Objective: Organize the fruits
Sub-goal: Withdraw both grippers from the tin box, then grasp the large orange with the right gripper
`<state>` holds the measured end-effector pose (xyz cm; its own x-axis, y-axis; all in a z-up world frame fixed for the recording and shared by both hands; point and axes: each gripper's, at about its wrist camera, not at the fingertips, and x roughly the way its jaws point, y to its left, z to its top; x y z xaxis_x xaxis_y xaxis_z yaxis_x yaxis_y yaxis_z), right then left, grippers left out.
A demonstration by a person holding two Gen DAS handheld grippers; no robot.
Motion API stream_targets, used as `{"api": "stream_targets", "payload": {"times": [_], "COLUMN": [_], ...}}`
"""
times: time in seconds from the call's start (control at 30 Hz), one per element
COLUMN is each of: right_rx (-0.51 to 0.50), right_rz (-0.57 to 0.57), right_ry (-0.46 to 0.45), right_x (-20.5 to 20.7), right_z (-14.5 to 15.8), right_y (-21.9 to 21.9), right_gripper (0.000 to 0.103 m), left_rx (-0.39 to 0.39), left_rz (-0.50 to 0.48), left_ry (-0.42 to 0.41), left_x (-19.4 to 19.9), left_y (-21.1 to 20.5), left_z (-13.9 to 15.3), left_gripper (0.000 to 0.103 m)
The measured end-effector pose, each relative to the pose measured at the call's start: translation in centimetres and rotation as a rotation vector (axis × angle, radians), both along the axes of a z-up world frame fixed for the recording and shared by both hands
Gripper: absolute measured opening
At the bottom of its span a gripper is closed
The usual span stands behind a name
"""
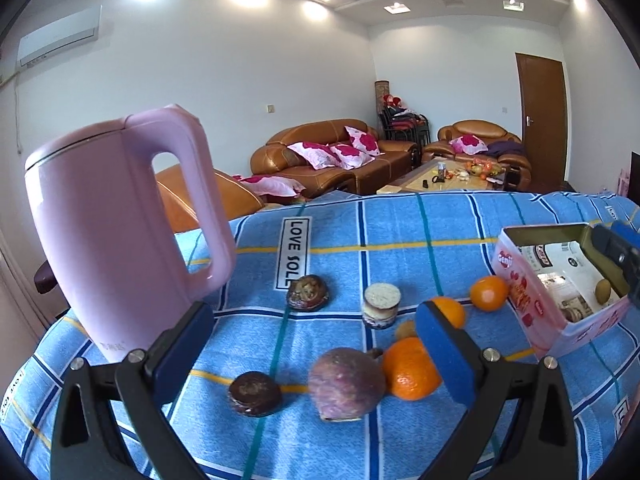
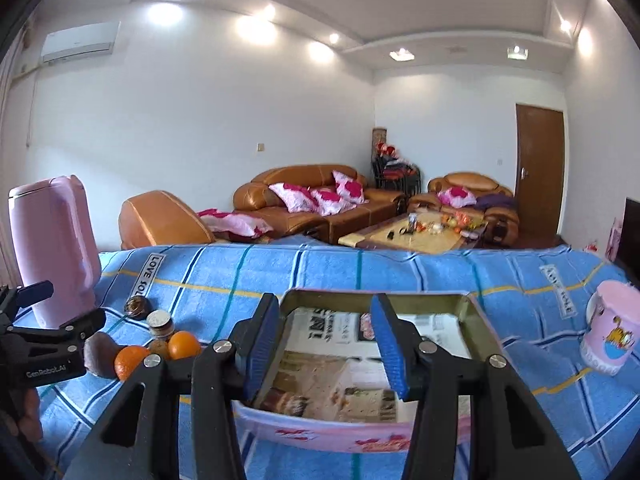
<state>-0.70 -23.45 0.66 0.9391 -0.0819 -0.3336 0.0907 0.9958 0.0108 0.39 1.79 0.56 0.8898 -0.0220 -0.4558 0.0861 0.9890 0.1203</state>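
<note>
A table (image 1: 400,232) under a blue checked cloth carries the fruit; in the left wrist view the left gripper (image 1: 316,352) stands wide apart with nothing between its pads, hovering over a cluster of things; a purple-red fruit (image 1: 346,384) lies near the middle, touching a large orange (image 1: 408,372) on its right; a second orange (image 1: 450,312) sits partly behind the gripper's right pad, and a third (image 1: 489,293) lies just beside the box (image 1: 532,300); a small brownish fruit (image 1: 405,330) shows between the oranges; a dark round thing (image 1: 255,394) lies left of the purple fruit, another dark one (image 1: 307,293) farther back, and a short jar (image 1: 381,306) stands upright between that and the oranges; a pink kettle (image 1: 116,232) stands at the left; the box, pink with an open top, holds one small greenish-brown fruit (image 1: 603,291) in its near corner; the right gripper (image 2: 326,354), seen in the right wrist view, hangs over the open box with its pads partly apart and nothing clamped between them; a pink cup (image 2: 610,328) stands well to the right of the box; a sofa (image 2: 320,204) lies beyond.
</note>
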Motion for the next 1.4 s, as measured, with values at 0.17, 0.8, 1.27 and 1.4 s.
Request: {"api": "stream_targets", "payload": {"times": [0.17,0.8,1.27,1.4], "right_rx": [0.016,0.113,0.112,0.152], "right_rz": [0.039,0.306,0.363,0.36], "right_ry": [0.039,0.294,0.492,0.489], "right_x": [0.4,2.6,6.9,8.0], "right_z": [-0.3,-3.3,-5.8,-5.8], "right_y": [1.8,9.8,12.8,12.5], "right_gripper": [0.05,0.05,0.05,0.05], "left_rx": [-0.019,-0.063,0.011,-0.009], "left_rz": [0.016,0.09,0.014,0.008], "left_ry": [0.025,0.094,0.116,0.127], "left_x": [0.4,2.2,2.1,2.3], "left_y": [1.0,8.0,7.4,7.3], "left_z": [0.1,1.0,0.9,0.8], "left_gripper": [0.103,0.103,0.103,0.103]}}
